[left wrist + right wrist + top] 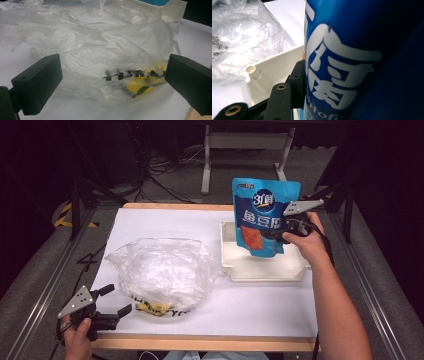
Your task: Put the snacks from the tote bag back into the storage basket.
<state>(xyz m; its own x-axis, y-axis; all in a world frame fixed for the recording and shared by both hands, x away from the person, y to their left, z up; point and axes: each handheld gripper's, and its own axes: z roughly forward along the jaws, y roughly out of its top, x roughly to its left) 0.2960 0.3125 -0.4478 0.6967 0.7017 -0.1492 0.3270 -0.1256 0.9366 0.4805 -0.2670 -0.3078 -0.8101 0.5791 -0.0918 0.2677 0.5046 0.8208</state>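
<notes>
A blue snack pouch (262, 215) with white lettering and an orange picture hangs upright over the white tray (265, 272), its bottom edge above the tray's floor. My right gripper (279, 234) is shut on the pouch's right edge; in the right gripper view the pouch (367, 60) presses against the one jaw that shows. A crumpled clear plastic bag (160, 272) with black and yellow print lies on the white table cover. My left gripper (116, 300) rests open at the table's front left corner, its jaws facing the bag (105, 57) without touching it.
The white table cover (165, 222) is bare behind the bag. The table's wooden front edge (200, 342) runs just behind my left hand. Beyond the table are a dark floor, cables and a grey stand (245, 142).
</notes>
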